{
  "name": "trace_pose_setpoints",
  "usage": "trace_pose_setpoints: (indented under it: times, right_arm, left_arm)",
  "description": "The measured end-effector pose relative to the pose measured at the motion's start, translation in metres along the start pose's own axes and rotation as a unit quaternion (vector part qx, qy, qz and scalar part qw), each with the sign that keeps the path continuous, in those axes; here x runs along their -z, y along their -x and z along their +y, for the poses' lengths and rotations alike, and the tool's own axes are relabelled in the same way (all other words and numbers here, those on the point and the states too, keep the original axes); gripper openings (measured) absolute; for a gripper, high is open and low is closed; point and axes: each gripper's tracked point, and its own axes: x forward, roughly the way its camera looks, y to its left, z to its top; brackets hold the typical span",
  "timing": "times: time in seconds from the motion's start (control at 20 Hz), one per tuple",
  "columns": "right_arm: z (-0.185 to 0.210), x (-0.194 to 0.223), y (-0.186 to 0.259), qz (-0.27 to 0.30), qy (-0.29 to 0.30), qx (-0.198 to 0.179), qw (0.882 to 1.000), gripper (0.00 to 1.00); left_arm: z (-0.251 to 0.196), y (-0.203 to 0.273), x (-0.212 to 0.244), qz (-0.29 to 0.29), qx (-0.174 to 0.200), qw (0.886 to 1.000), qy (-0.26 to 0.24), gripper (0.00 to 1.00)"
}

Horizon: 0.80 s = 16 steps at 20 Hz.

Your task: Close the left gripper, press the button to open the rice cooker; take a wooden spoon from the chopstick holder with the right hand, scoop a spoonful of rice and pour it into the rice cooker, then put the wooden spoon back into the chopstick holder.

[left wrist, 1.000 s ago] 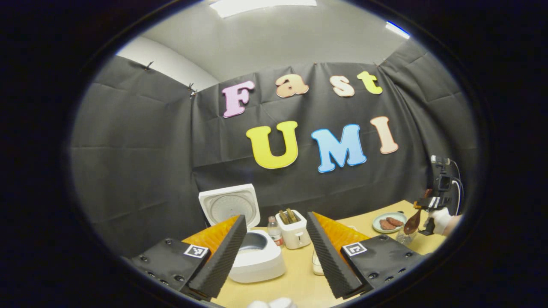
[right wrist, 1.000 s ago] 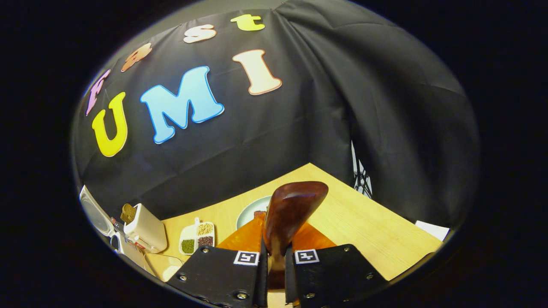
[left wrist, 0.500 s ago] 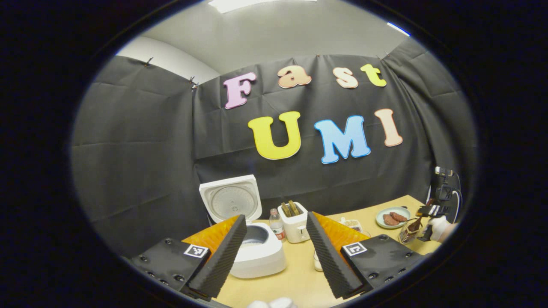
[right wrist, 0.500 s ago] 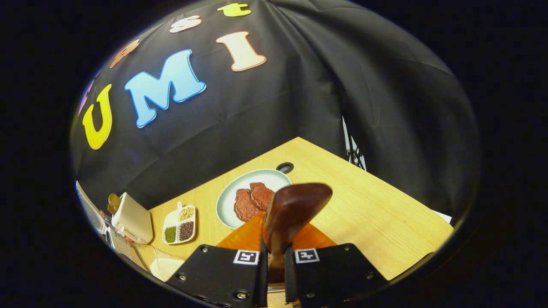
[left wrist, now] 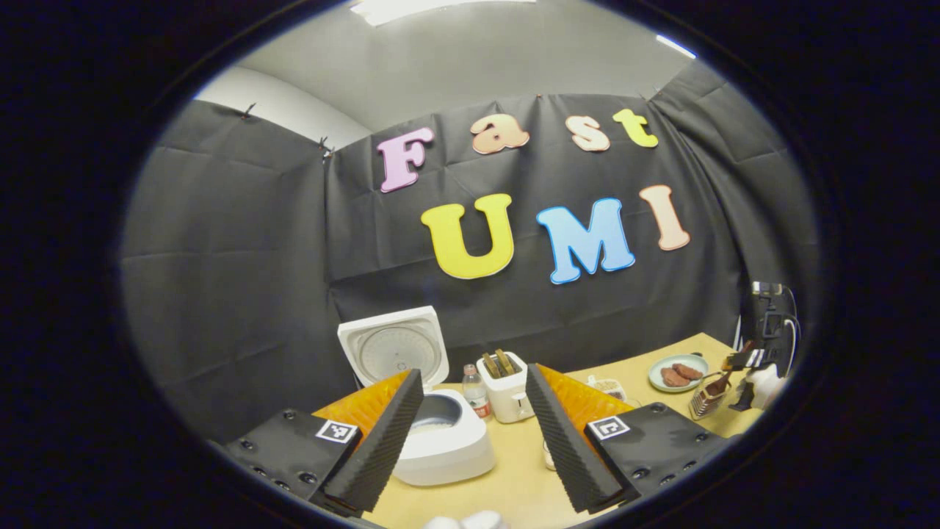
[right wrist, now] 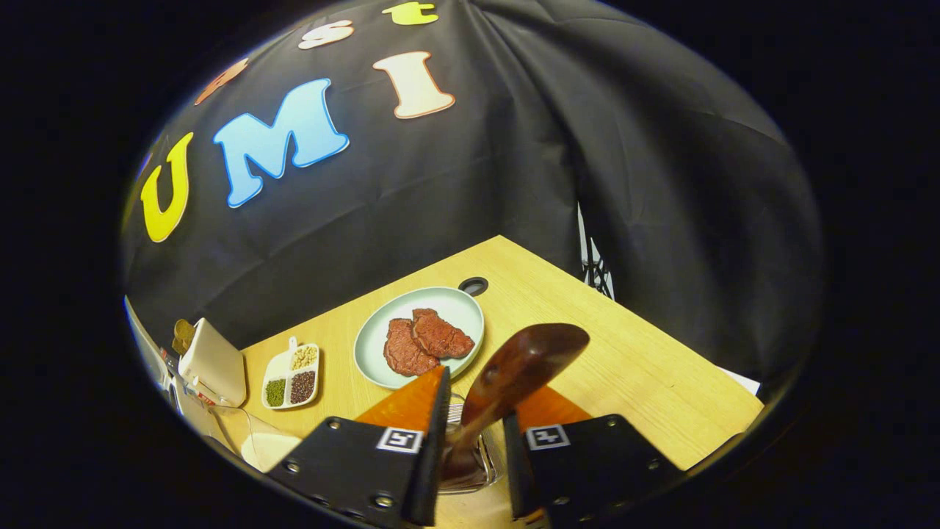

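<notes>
The white rice cooker [left wrist: 448,448] stands with its lid [left wrist: 395,351] up, beyond my left gripper [left wrist: 474,371], which is open and holds nothing. In the right gripper view the brown wooden spoon [right wrist: 525,364] leans to the right, bowl up, its handle down in the wire chopstick holder [right wrist: 470,463]. My right gripper [right wrist: 477,400] is open, its fingers parted on either side of the handle. The left gripper view shows the right gripper [left wrist: 740,361] and a gloved hand at the far right, just above the chopstick holder [left wrist: 705,400].
A toaster [left wrist: 508,393] with bread and a small bottle [left wrist: 476,397] stand beside the cooker. A plate [right wrist: 463,312] with meat, a divided dish [right wrist: 290,376] of beans and a bowl [right wrist: 275,450] lie on the wooden table [right wrist: 624,367], whose right edge is close.
My right gripper came down over the chopstick holder and its fingers parted, letting go of the spoon, which now leans to the right. The left gripper stayed open and barely moved.
</notes>
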Motion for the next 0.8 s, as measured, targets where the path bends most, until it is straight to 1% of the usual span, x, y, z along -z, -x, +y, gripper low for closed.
trace_pose_setpoints:
  times: [0.15, 0.2, 0.25, 0.3, 0.5, 0.65, 0.8]
  right_arm:
    - [0.002, -0.027, 0.03, -0.04, 0.046, 0.006, 0.998, 1.0]
    - [0.009, -0.038, 0.044, -0.051, 0.059, 0.0, 0.997, 0.99]
    - [0.017, -0.047, 0.061, -0.066, 0.071, -0.009, 0.995, 0.98]
    - [0.026, -0.058, 0.078, -0.082, 0.082, -0.02, 0.993, 0.98]
    - [0.061, -0.099, 0.16, -0.141, 0.119, -0.064, 0.981, 0.98]
    - [0.085, -0.108, 0.213, -0.16, 0.142, -0.098, 0.972, 0.98]
    - [0.105, -0.105, 0.255, -0.163, 0.145, -0.13, 0.967, 0.98]
  left_arm:
    - [0.011, -0.007, 0.0, -0.001, -0.006, 1.0, 0.006, 0.98]
    - [0.013, -0.01, 0.0, 0.0, -0.006, 1.0, 0.009, 0.98]
    - [0.019, -0.015, 0.0, -0.002, -0.009, 1.0, 0.01, 1.0]
    - [0.023, -0.019, -0.003, -0.005, -0.012, 1.0, 0.01, 1.0]
    - [0.04, -0.039, -0.016, -0.017, -0.017, 1.0, 0.017, 1.0]
    - [0.052, -0.06, -0.026, -0.027, -0.022, 0.999, 0.019, 1.0]
    - [0.066, -0.091, -0.044, -0.034, -0.028, 0.999, 0.019, 1.0]
